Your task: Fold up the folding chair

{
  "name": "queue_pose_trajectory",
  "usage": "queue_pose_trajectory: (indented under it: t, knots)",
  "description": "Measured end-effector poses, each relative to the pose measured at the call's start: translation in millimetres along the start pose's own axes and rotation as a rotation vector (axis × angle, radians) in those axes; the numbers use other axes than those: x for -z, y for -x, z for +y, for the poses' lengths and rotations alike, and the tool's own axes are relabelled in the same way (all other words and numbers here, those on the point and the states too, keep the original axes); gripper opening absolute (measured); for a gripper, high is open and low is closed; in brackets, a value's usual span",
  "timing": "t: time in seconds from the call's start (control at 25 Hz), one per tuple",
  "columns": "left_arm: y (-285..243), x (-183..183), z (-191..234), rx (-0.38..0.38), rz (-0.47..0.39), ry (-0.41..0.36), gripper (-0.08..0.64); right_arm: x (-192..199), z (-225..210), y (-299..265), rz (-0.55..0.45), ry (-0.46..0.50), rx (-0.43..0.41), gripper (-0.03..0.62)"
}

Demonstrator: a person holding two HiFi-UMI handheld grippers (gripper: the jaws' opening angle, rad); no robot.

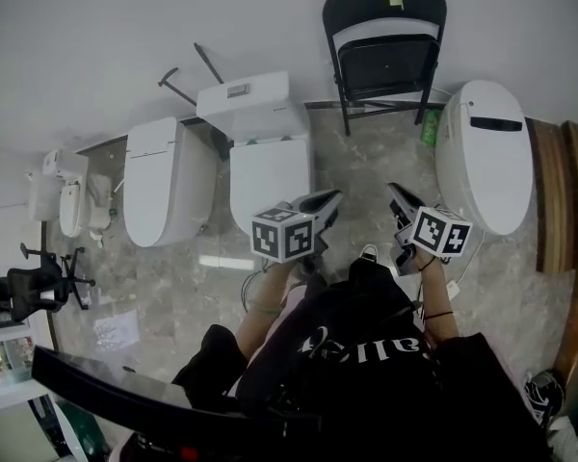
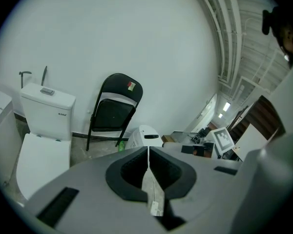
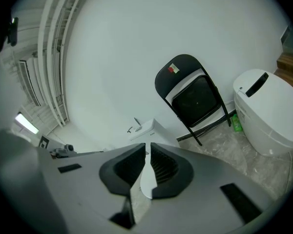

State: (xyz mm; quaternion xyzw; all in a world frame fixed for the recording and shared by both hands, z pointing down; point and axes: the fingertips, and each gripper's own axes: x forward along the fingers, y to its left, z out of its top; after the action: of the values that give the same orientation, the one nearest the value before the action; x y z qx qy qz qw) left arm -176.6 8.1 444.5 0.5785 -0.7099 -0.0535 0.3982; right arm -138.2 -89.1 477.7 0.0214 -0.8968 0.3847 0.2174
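The black folding chair (image 1: 385,61) stands against the white wall at the far side, its seat panel upright against the backrest, so it looks folded flat. A small red and green sticker sits on its backrest. The chair also shows in the left gripper view (image 2: 112,113) and the right gripper view (image 3: 195,99). My left gripper (image 1: 332,198) and right gripper (image 1: 393,191) hang side by side above the floor, well short of the chair and pointing toward it. Both are shut with nothing between the jaws, as the left gripper (image 2: 148,150) and right gripper (image 3: 147,147) show close up.
Three white toilets stand on the marble floor: one with a tank (image 1: 265,152), one to its left (image 1: 164,191), one right of the chair (image 1: 486,152). A green bottle (image 1: 431,128) sits by the chair's leg. Wooden boards (image 1: 559,195) lean at right; an office chair (image 1: 39,282) stands far left.
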Motion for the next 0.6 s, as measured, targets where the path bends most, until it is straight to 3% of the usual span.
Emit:
queue_pose_trajectory:
  t: [0.24, 0.6]
  knots:
    - [48.8, 18.6, 8.5, 0.022, -0.009, -0.025, 0.012, 28.7, 28.5, 3.9, -0.037, 0.001, 0.035, 0.043]
    - [150.1, 82.1, 31.1, 0.111, 0.007, -0.040, 0.012, 121.3, 114.6, 22.9, -0.142, -0.004, 0.108, 0.043]
